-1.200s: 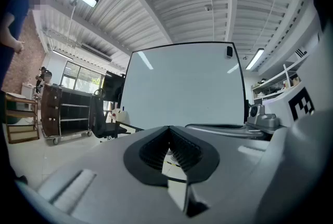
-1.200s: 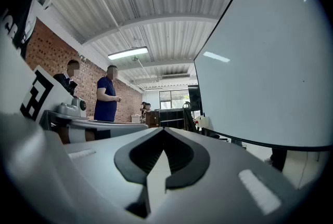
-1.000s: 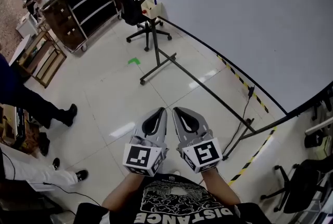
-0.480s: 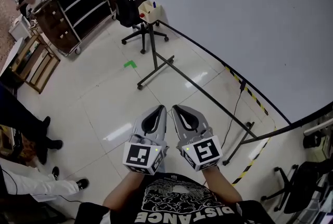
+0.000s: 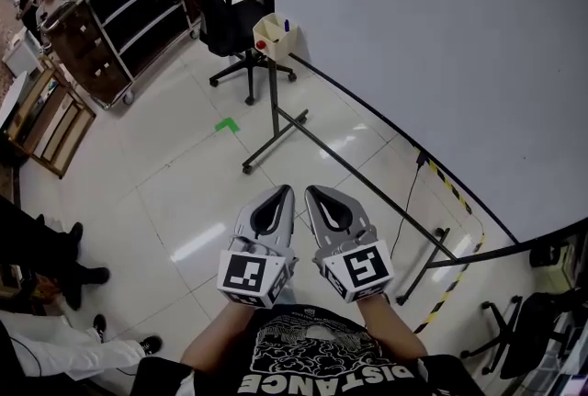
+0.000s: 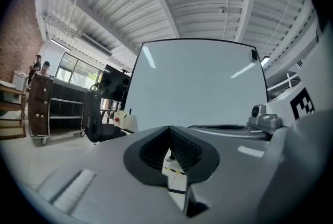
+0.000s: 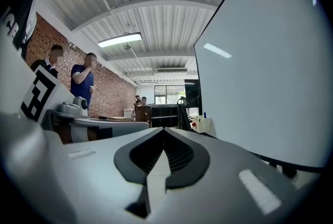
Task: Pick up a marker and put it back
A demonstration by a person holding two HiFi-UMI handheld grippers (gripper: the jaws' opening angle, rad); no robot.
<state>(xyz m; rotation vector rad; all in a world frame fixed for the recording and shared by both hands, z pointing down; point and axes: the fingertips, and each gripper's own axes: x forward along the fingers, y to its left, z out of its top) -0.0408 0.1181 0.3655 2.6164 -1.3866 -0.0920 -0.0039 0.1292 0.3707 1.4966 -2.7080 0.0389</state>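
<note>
Marker [image 5: 286,24] with blue cap, upright in beige box [image 5: 272,38] at end of whiteboard [image 5: 441,54].
Left gripper [image 5: 286,191] and right gripper [image 5: 310,193] side by side, well apart from it, both pressed together, pinching nothing.

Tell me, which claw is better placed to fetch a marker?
Left, narrowly. The left claw and right claw are both shut, empty and far off, but the marker box lines up ahead of the left one.
</note>
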